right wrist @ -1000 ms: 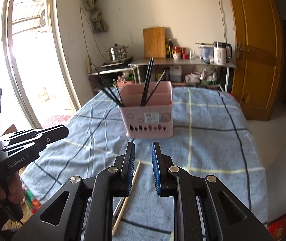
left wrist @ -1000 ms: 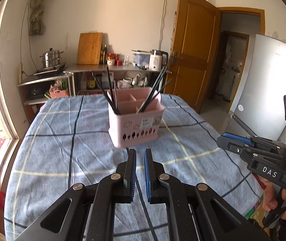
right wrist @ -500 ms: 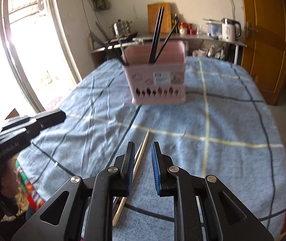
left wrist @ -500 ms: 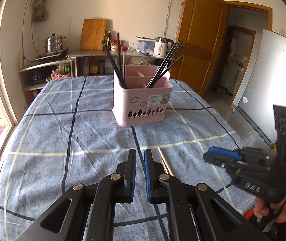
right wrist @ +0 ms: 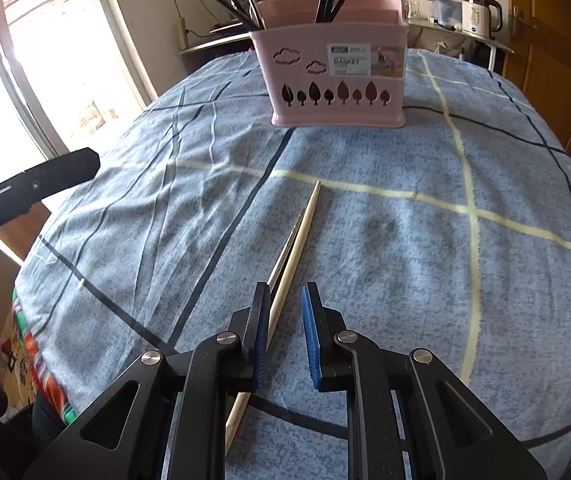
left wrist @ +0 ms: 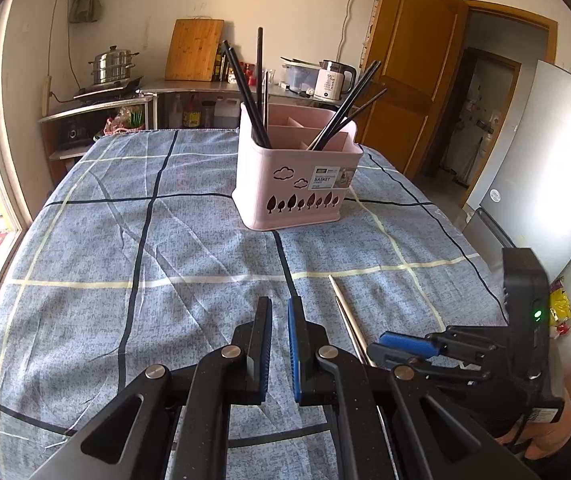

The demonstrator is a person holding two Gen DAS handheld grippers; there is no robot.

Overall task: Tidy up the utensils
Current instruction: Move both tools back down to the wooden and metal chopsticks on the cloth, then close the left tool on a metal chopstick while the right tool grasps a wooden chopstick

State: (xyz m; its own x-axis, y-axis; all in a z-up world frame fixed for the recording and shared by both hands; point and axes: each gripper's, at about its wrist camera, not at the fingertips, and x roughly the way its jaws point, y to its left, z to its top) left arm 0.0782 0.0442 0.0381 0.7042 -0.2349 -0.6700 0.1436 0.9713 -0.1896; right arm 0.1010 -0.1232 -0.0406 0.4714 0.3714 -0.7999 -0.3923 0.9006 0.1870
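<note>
Chopsticks, two of them, one pale wooden (right wrist: 293,252) and one metallic silver (right wrist: 285,250), lie side by side and touching on the blue checked tablecloth (right wrist: 405,240), in front of and well apart from the pink plastic utensil basket (right wrist: 337,76). Their long axis runs from the near table edge towards the basket, tips pointing at it and leaning slightly right in the right wrist view.

The right wrist view shows nearly their full length: the wooden one passes between the blue-padded fingers of the right gripper (right wrist: 284,334), close against the left pad. Its jaws stand apart with a clear gap and nothing clamped. Whether either pad touches the wood cannot be determined.

The left wrist view shows only the far tips of the pair (left wrist: 345,316); the rest is hidden behind the right gripper (left wrist: 401,350), seen from the side just over them.

The left gripper (left wrist: 280,344) hovers over bare cloth to the left of the pair, jaws parted by a narrow gap, holding nothing.

The left view looks into the basket (left wrist: 297,184) from above, showing inner dividers and black chopsticks (left wrist: 251,92) leaning in separate compartments. The right view shows mainly its front wall.
</note>
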